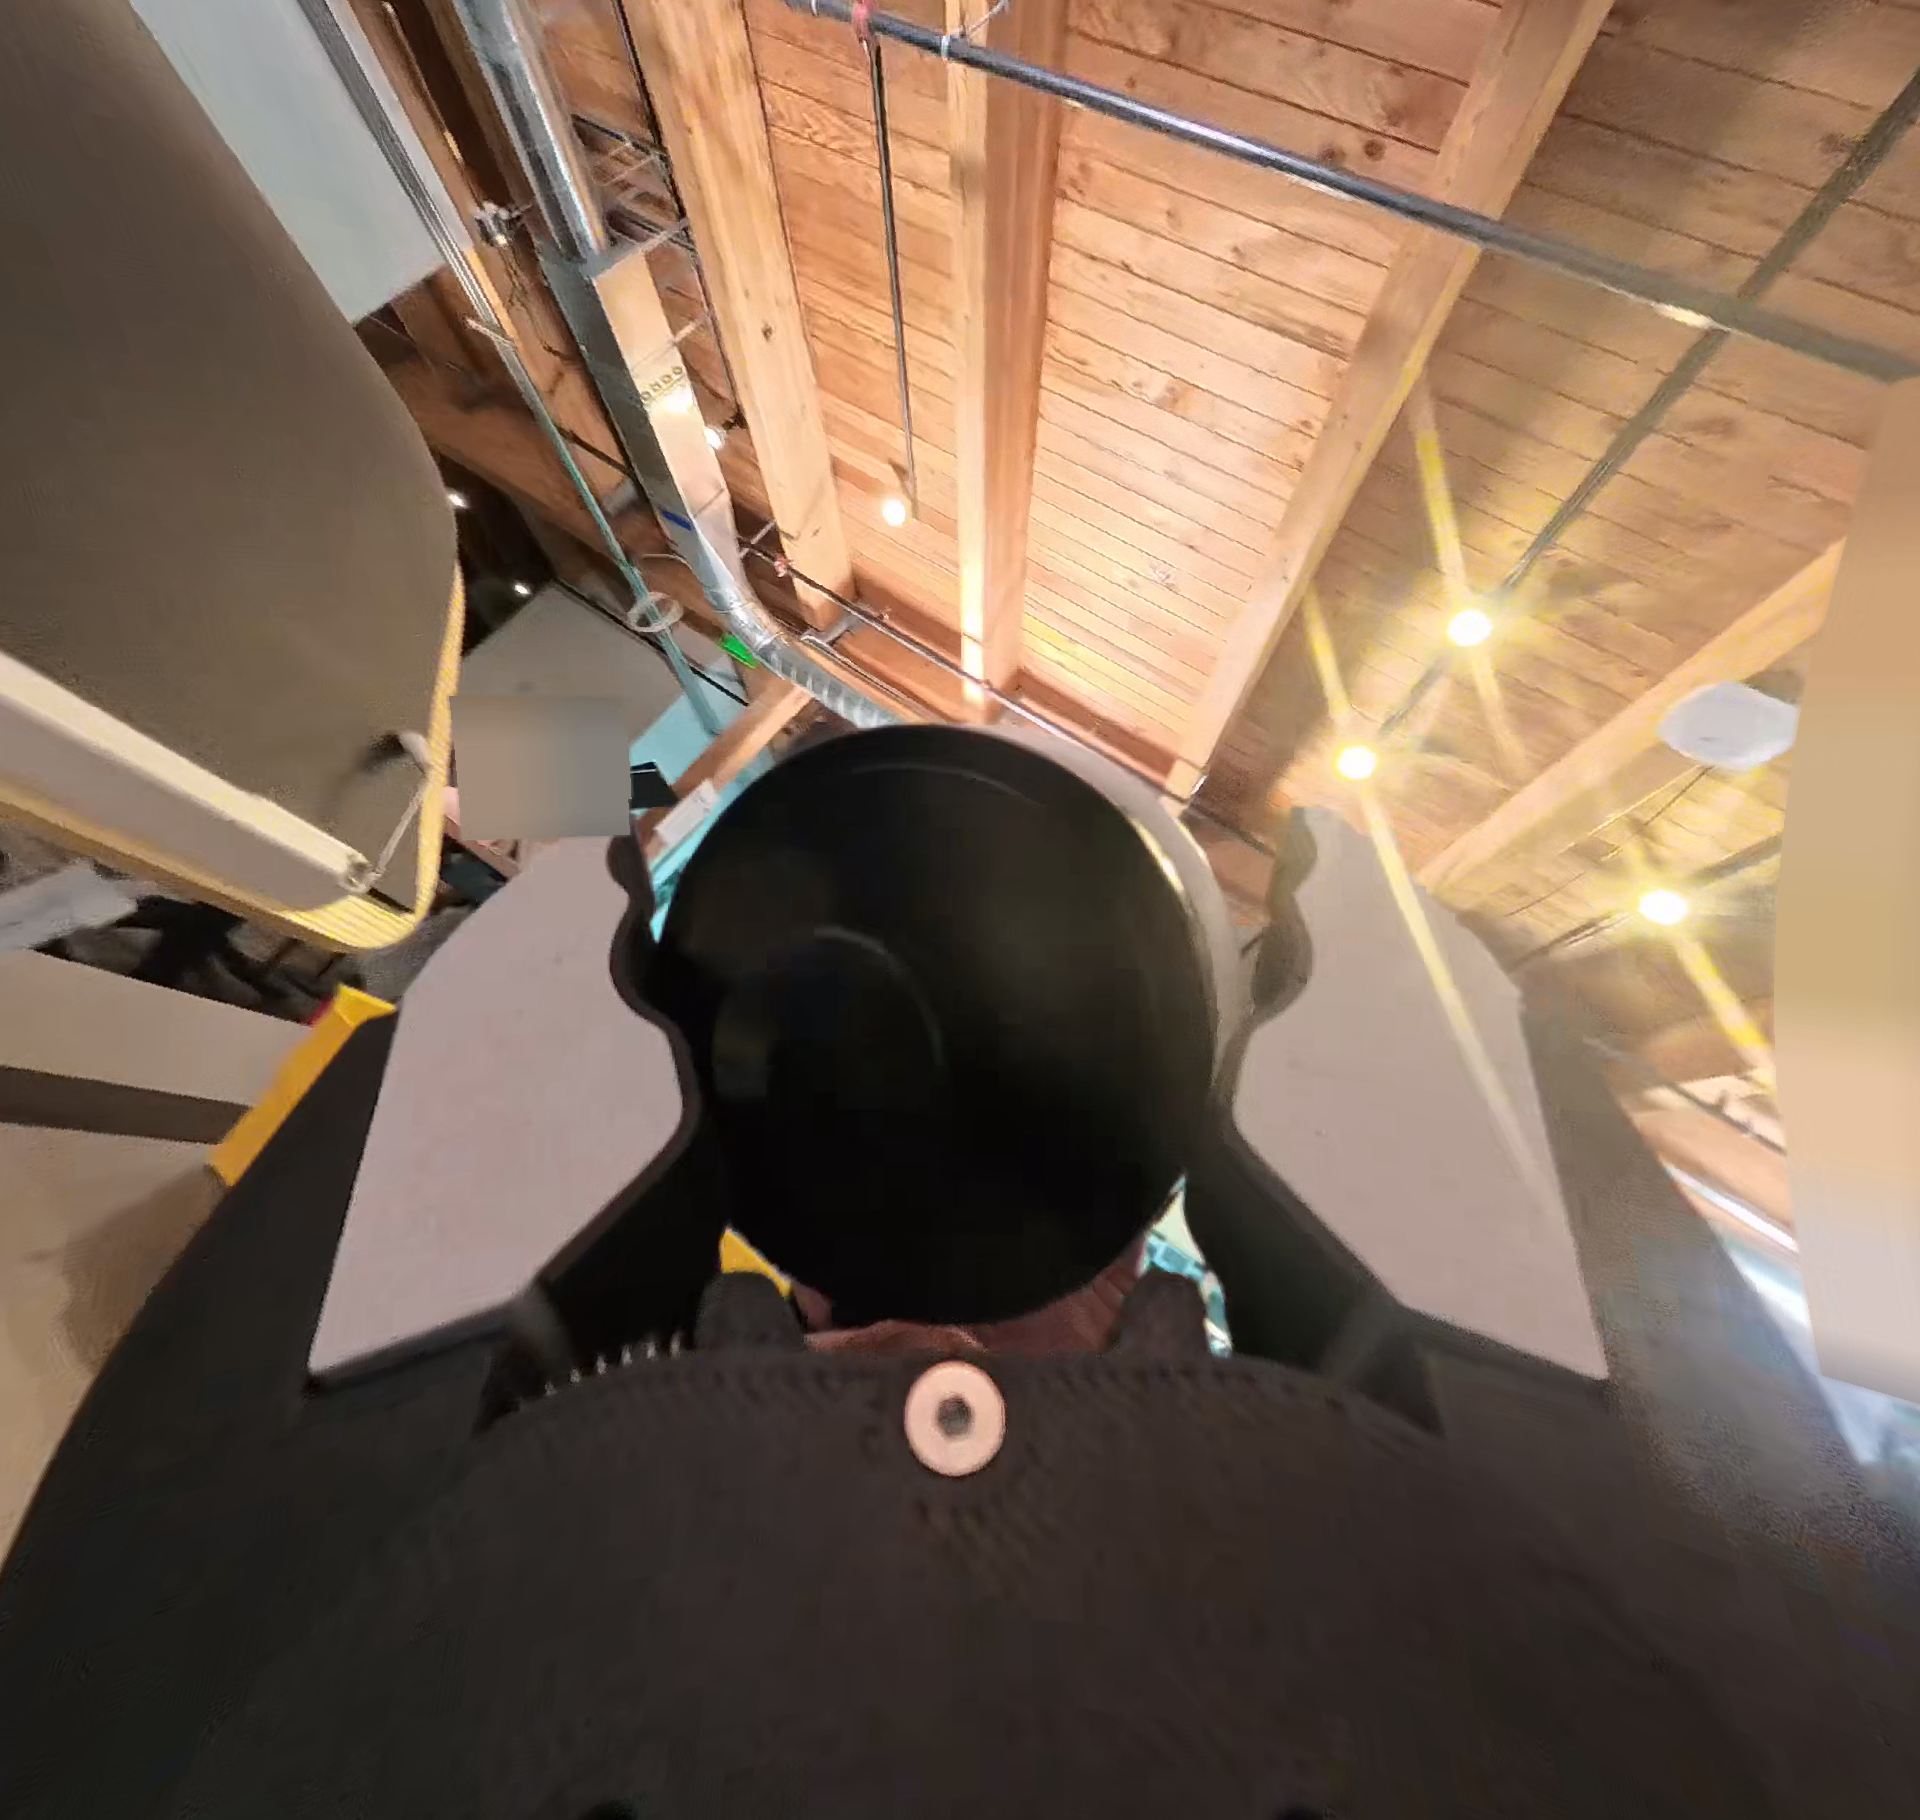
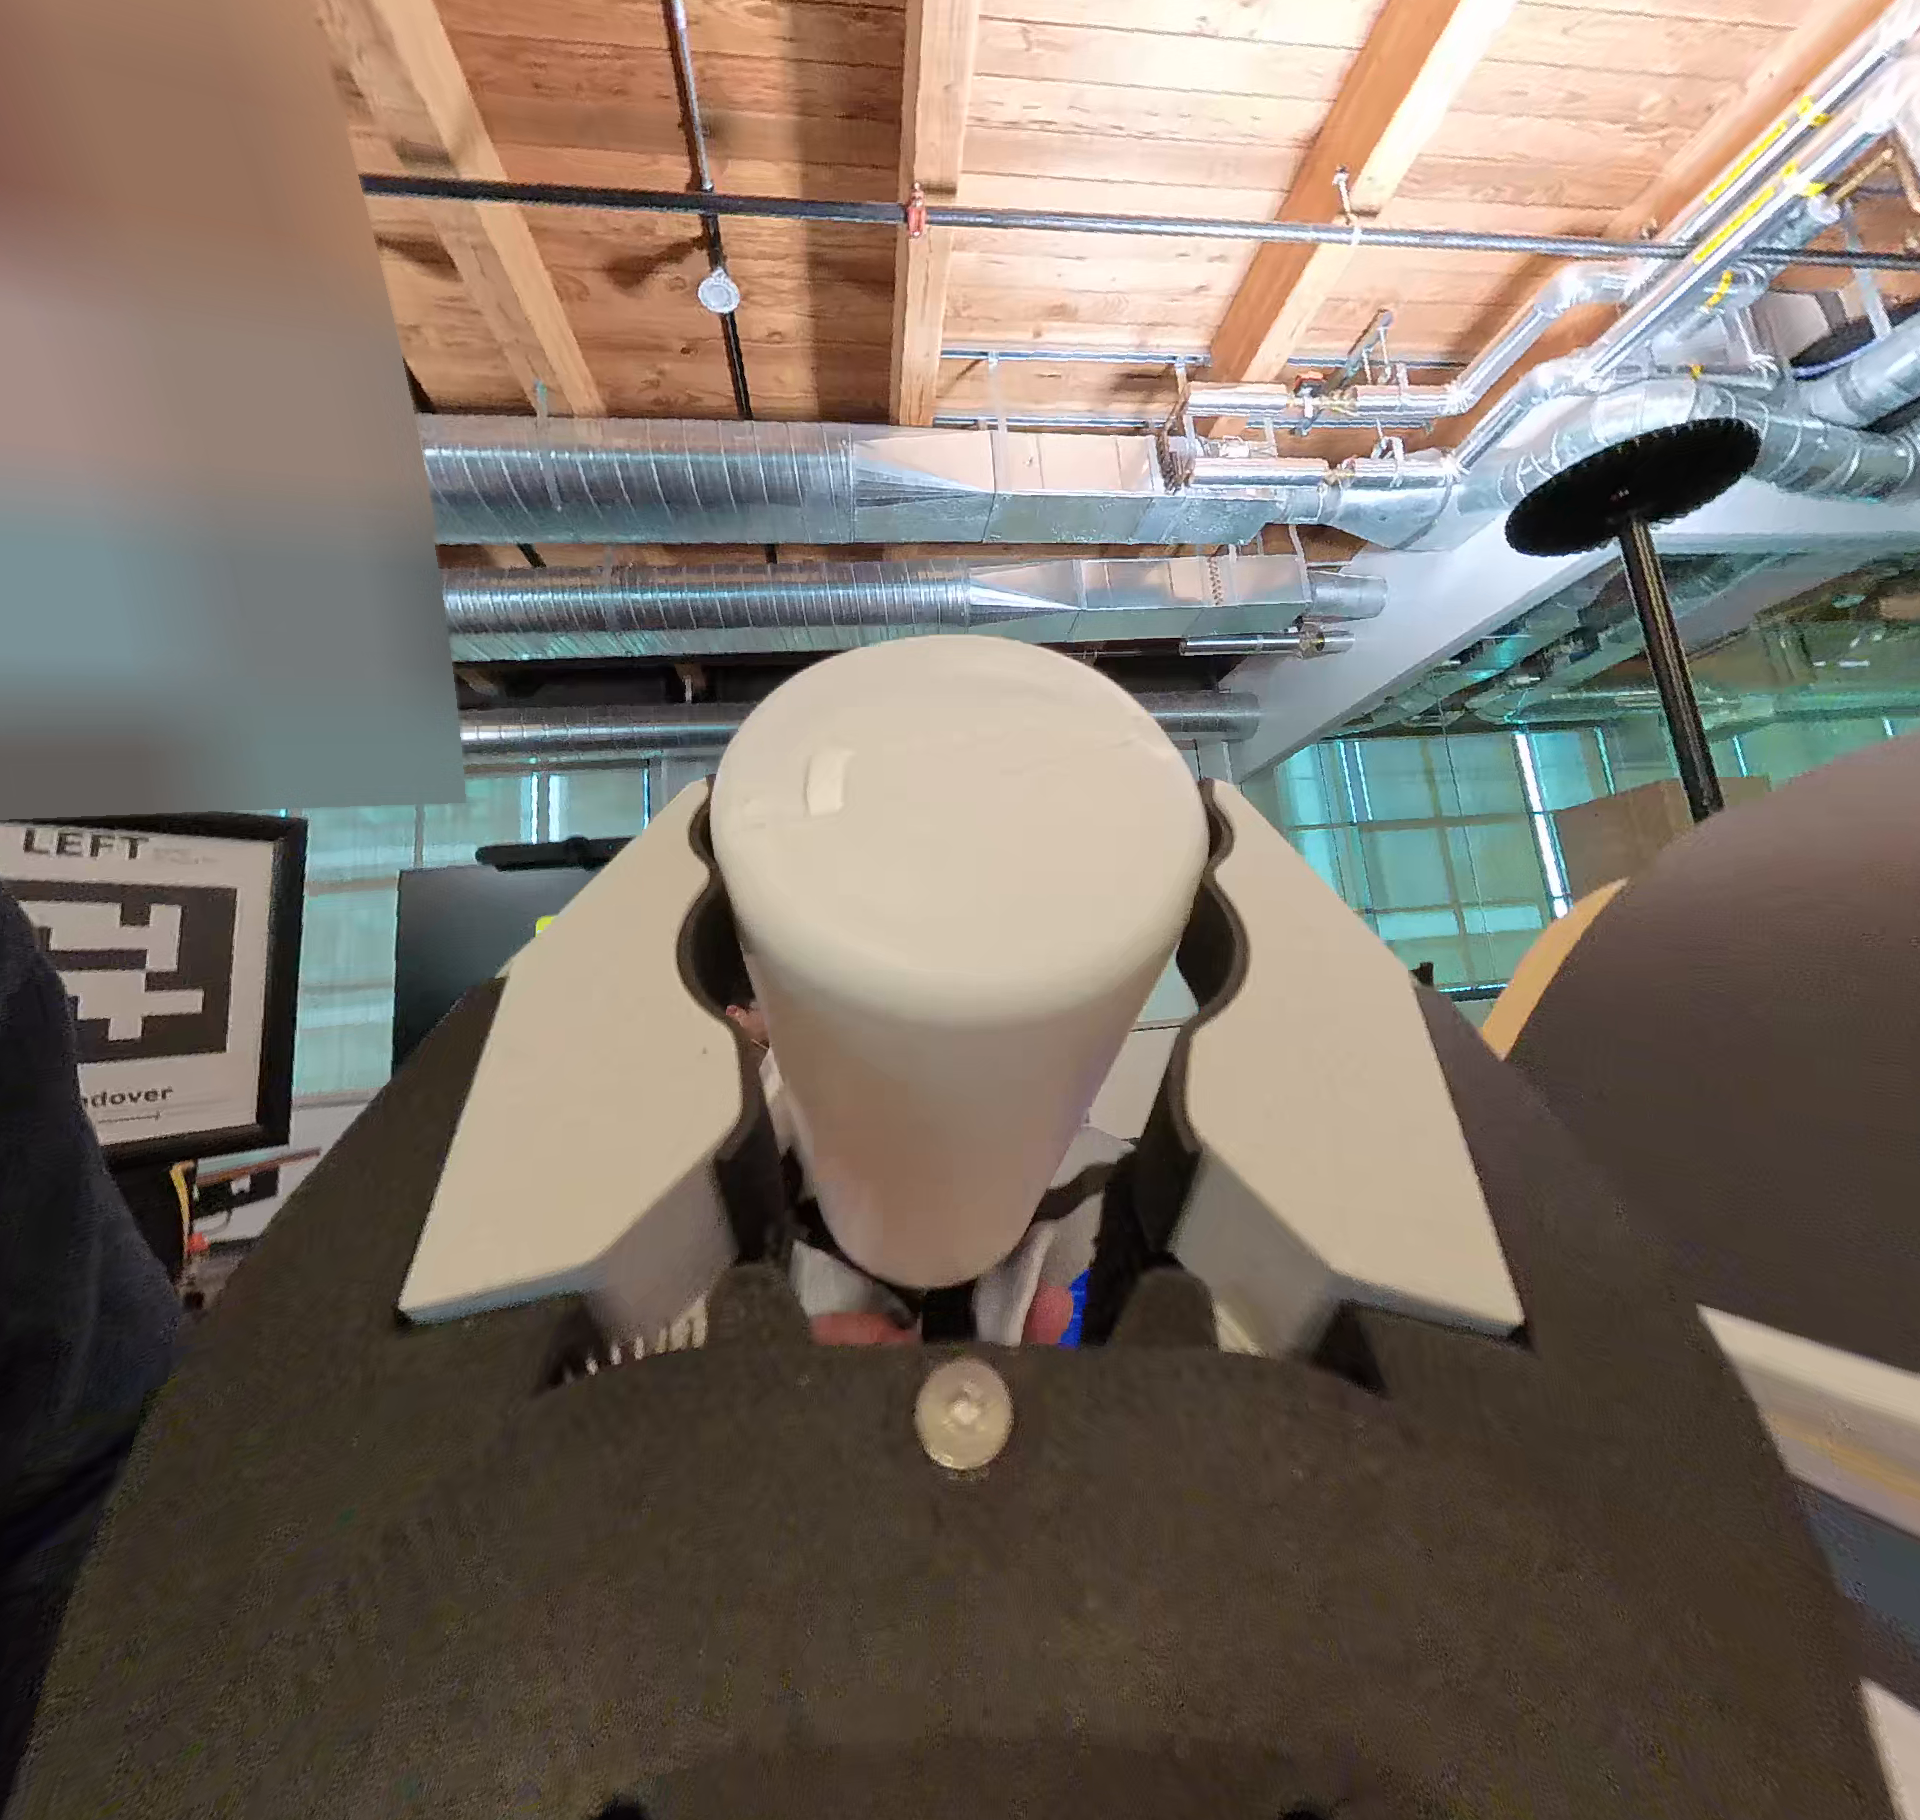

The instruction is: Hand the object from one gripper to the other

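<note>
We are at the point where both grippers seem to have the same object between them, and the next move turns on how its long axis runs. In the right wrist view the object (image 2: 951, 939) is a white cylinder, standing up out of the right gripper (image 2: 956, 835) and widening toward the camera's far end, its axis running forward along the fingers, tilted up toward the wooden ceiling (image 2: 1143, 108). The jaws are closed about its sides, the scalloped inner edges pressing the white wall on both flanks. In the left wrist view we look at a round black end with stepped rings (image 1: 935, 1022), with a rim of pale grey wall peeping out behind its upper right edge; we take this for the base of the same object, though we cannot be sure. The left gripper (image 1: 951, 897) has its jaws drawn in against that round body too, touching on the left; the right contact is harder to read. Neither gripper shows in the other's view, so we cannot tell which is higher on the object. In our judgement, one pair of jaws must open while the other holds, and the pull away should run along the axis, not across it.
</note>
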The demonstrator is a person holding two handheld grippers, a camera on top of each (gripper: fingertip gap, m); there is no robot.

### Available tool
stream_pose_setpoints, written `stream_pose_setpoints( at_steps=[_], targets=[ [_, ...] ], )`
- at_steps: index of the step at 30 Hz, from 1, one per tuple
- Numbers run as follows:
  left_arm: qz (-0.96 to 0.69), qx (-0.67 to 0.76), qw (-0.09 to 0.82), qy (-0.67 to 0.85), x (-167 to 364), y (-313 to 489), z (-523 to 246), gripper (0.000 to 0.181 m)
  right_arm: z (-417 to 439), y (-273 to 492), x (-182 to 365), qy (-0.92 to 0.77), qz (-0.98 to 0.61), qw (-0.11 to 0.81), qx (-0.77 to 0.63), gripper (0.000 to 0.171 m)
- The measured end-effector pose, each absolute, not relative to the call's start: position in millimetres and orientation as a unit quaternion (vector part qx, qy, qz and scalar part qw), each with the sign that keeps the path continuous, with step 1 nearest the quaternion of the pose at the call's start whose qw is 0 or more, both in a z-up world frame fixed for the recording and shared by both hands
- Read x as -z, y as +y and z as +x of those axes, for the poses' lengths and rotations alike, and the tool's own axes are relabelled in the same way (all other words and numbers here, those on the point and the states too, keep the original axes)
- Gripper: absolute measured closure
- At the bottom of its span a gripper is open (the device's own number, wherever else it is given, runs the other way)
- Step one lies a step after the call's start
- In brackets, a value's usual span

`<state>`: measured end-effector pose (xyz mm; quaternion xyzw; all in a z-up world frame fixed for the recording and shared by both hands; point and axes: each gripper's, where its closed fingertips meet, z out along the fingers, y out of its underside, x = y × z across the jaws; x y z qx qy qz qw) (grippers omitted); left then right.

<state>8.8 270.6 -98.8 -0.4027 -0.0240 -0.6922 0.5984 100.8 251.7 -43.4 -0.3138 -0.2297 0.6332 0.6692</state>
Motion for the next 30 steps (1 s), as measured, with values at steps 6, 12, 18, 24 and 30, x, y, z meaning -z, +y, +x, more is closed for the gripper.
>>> stream_pose_setpoints(
  at_steps=[6, 12, 18, 24, 30],
  targets=[
    [-0.443, 0.652, 0.615, 0.021, 93.0, 272.0, -3.9, 0.073, 94.8, 245.4, 75.7, -0.242, -0.34, 0.643, -0.642, 0.086],
    [-0.509, 0.581, 0.624, 0.117, 86.4, 263.0, -9.6, 0.074, 84.8, 241.9, 104.3, -0.308, -0.398, 0.621, -0.601, 0.086],
    [-0.561, 0.5, 0.628, 0.201, 81.2, 254.4, -13.1, 0.074, 73.5, 242.7, 122.2, -0.426, -0.472, 0.617, -0.463, 0.075],
    [-0.598, 0.427, 0.623, 0.268, 80.1, 246.4, 1.5, 0.074, 54.1, 232.0, 145.3, -0.563, -0.524, 0.567, -0.294, 0.062],
    [-0.603, 0.368, 0.576, 0.411, 89.4, 224.7, 40.3, 0.074, 27.7, 191.0, 168.6, -0.659, -0.506, 0.395, -0.392, 0.067]
  ],
)
